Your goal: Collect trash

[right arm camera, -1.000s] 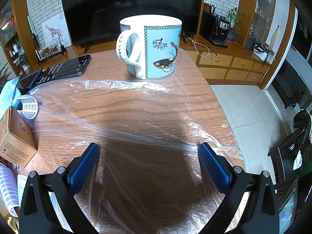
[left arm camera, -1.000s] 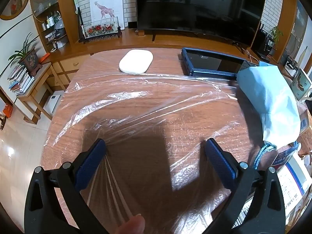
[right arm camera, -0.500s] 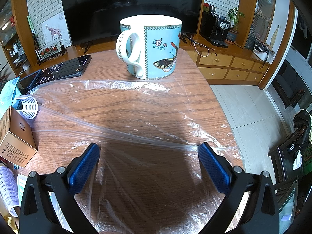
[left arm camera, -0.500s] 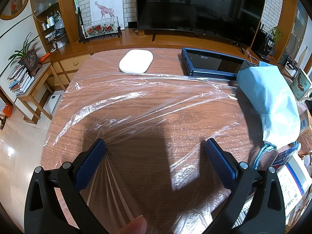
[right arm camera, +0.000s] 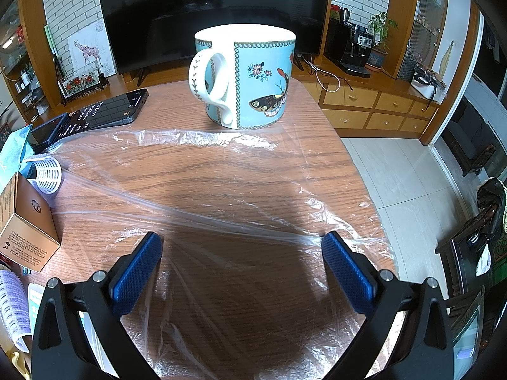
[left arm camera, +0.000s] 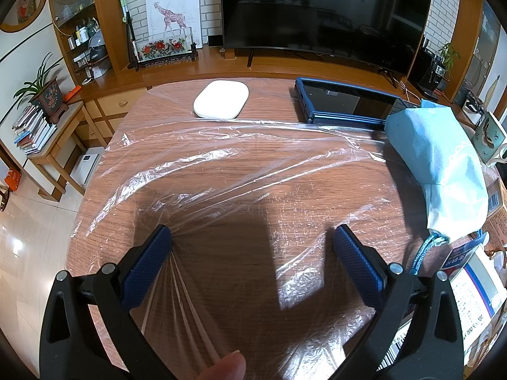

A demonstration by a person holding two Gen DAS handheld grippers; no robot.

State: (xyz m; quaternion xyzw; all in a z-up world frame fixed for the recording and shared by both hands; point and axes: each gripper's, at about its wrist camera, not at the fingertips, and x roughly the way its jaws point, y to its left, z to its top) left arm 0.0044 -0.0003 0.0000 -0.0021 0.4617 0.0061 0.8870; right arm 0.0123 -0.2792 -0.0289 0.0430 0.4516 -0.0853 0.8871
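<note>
A sheet of clear plastic film [left arm camera: 240, 171] lies crumpled over the wooden table [left arm camera: 272, 95]; it also shows in the right wrist view [right arm camera: 221, 209]. My left gripper [left arm camera: 252, 237] is open just above the film, its left pad [left arm camera: 149, 262] touching stretched folds of it. A fingertip [left arm camera: 226, 365] shows at the bottom edge. My right gripper [right arm camera: 242, 243] is open over the film, with a stretched fold of it running to the right pad [right arm camera: 345, 272]. A light blue crumpled cloth or bag [left arm camera: 440, 158] lies at the table's right.
A white oval object [left arm camera: 221, 98] and a dark tablet [left arm camera: 345, 104] sit at the far side. A blue butterfly mug [right arm camera: 245, 76], a phone [right arm camera: 111, 110], a white ribbed cap [right arm camera: 47, 174], a cardboard box [right arm camera: 23, 221] and papers [left arm camera: 475, 291] are on the table.
</note>
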